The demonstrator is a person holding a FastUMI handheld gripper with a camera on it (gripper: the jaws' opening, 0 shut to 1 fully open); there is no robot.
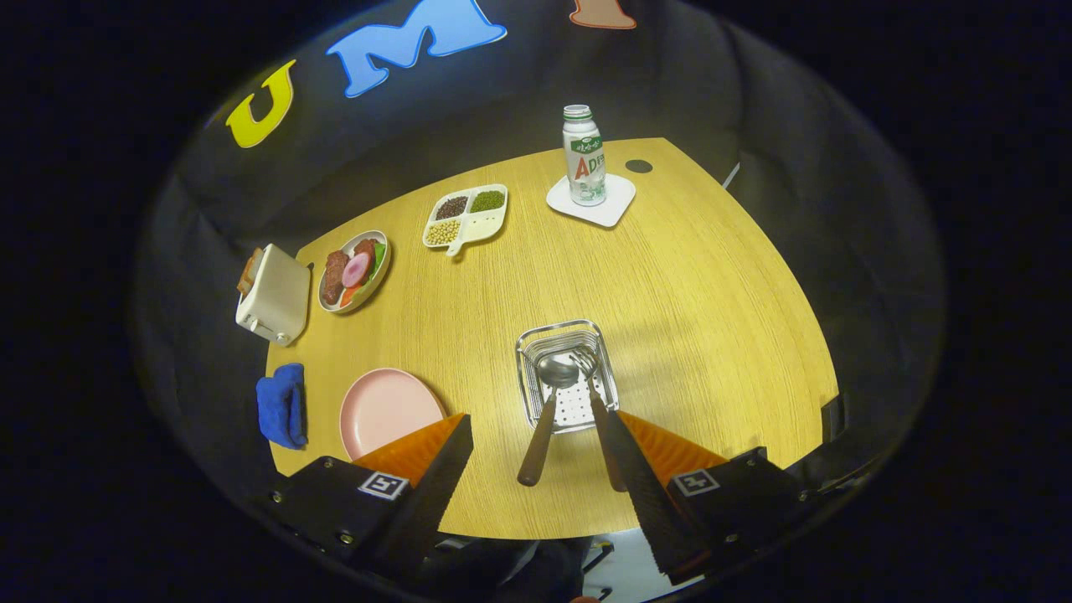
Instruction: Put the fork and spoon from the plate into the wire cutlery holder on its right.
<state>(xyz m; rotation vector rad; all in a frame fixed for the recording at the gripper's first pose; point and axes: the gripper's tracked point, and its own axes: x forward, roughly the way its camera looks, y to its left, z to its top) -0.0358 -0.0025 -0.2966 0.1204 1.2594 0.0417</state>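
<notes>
- Fork [593, 394] and spoon [548, 402] both stand in the wire cutlery holder [568, 373], heads down in the basket, handles leaning out toward you. By the look of it the task is done or all but done.
- Table [687, 276], largest thing in view: wood-grain top carrying everything below.
- Toaster [275, 295] at the far left edge, with a bowl of mixed food [355, 271] just beside it.
- Pink plate [387, 410] sits left of the holder, nothing on it; your left finger overlaps its near rim.
- Divided dish [466, 218] with beans and grains, beyond the plate; a bottle [584, 156] stands upright on a white coaster [591, 201] further back.
- Blue cloth [282, 405] bunched at the left edge, near the plate.
- Gripper [536, 444]: fingers spread wide apart, gripping nothing. The spoon handle lies in the gap between them, touching neither.
- Key relation: the holder is just ahead of your fingers. Both handles run nearly along your line of sight. The fork handle lies right against the inner edge of your right finger; whether they touch I cannot tell.
- Judgement: back straight out along the handles' axis; a sideways swing risks snagging the fork and tipping the holder.
</notes>
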